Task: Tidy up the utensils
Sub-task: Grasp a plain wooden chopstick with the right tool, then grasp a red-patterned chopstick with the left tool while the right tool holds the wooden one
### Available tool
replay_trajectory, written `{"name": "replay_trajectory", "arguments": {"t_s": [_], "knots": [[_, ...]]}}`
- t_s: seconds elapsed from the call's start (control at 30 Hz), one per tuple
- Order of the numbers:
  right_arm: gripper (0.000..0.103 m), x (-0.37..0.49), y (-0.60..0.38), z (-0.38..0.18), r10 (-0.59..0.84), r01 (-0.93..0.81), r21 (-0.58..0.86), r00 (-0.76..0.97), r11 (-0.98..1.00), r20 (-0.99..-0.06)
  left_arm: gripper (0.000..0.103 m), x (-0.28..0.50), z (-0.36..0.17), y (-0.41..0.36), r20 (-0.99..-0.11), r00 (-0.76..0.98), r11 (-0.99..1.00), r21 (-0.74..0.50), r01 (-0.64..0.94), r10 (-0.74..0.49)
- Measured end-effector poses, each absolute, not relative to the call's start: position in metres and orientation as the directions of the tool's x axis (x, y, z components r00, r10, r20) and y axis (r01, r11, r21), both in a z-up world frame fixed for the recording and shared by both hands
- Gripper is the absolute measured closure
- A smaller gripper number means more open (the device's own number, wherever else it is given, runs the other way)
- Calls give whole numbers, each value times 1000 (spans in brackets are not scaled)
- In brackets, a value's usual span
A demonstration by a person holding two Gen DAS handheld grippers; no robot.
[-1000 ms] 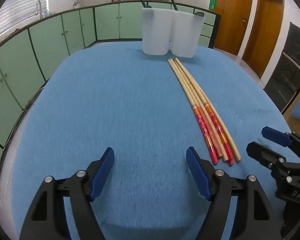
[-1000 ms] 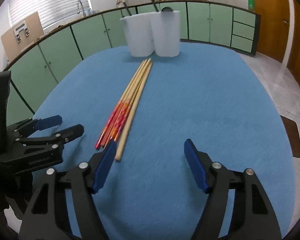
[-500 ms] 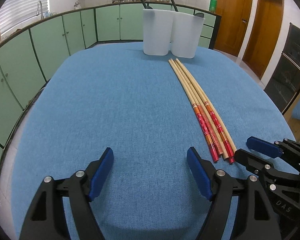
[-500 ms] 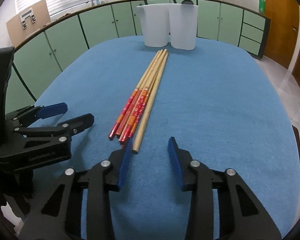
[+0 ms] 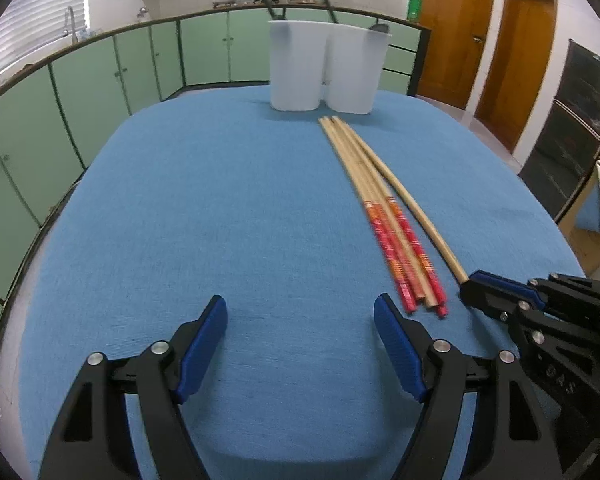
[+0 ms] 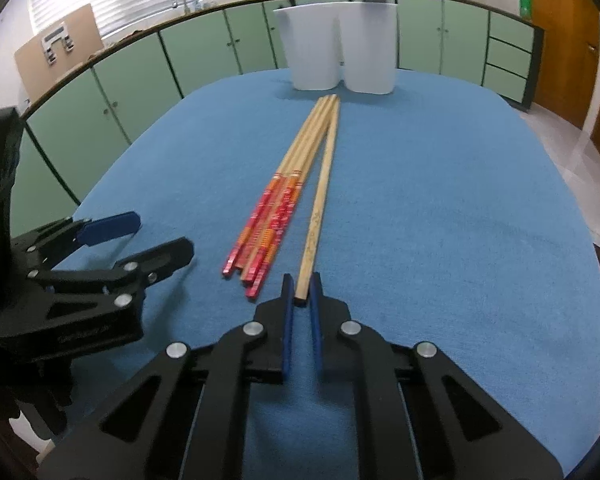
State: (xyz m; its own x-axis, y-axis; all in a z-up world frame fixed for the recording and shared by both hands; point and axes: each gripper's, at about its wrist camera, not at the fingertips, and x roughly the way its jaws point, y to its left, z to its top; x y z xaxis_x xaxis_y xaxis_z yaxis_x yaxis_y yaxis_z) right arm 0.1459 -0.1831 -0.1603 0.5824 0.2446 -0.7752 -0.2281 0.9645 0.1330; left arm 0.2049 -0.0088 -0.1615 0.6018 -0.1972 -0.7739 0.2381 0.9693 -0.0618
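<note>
A blue woven cloth (image 6: 440, 184) covers the rounded table, its fine weave showing in both views. In the right wrist view a plain wooden chopstick (image 6: 320, 204), a long thin rod of pale bamboo, runs from the lower centre of the frame up toward the top centre, its long axis pointing at two white plastic containers (image 6: 340, 54) that stand touching each other at the far edge of the cloth. The right gripper (image 6: 301, 300) has its black arms drawn close, and its blue pads are clamped on the near end of this chosen stick. Just left of it lies a bundle of chopsticks (image 6: 276, 208), pale wood at the far end and wrapped in red and orange patterned bands at the near end, lying nearly parallel and fanning slightly away from the held stick toward the viewer. The far tips of the held stick and the bundle meet close before the containers. Dark utensil handles rise from the containers. The left gripper (image 5: 300, 344) hovers low over bare cloth in the bottom centre of its own view, its blue ribbed pads spread wide with nothing between them; the bundle lies just to the right of its right pad.
</note>
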Motion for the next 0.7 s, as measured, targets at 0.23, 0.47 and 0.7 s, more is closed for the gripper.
{"name": "replay_trajectory", "arguments": {"t_s": [0.23,0.47,0.7], "knots": [[97,146,-212,-161,207,-164,134,597,977,-775,28,198,-162,-32,-778,579,949,-69,306,-243],[97,145,-215,-164,214,-162,145,599,976,-772,27,205,-168,-40,-793,586,959,8,282,-166],[95,144,-214,-162,222,-185,137,595,973,-773,27,208,-166,-15,-787,608,982,18,188,-102]]}}
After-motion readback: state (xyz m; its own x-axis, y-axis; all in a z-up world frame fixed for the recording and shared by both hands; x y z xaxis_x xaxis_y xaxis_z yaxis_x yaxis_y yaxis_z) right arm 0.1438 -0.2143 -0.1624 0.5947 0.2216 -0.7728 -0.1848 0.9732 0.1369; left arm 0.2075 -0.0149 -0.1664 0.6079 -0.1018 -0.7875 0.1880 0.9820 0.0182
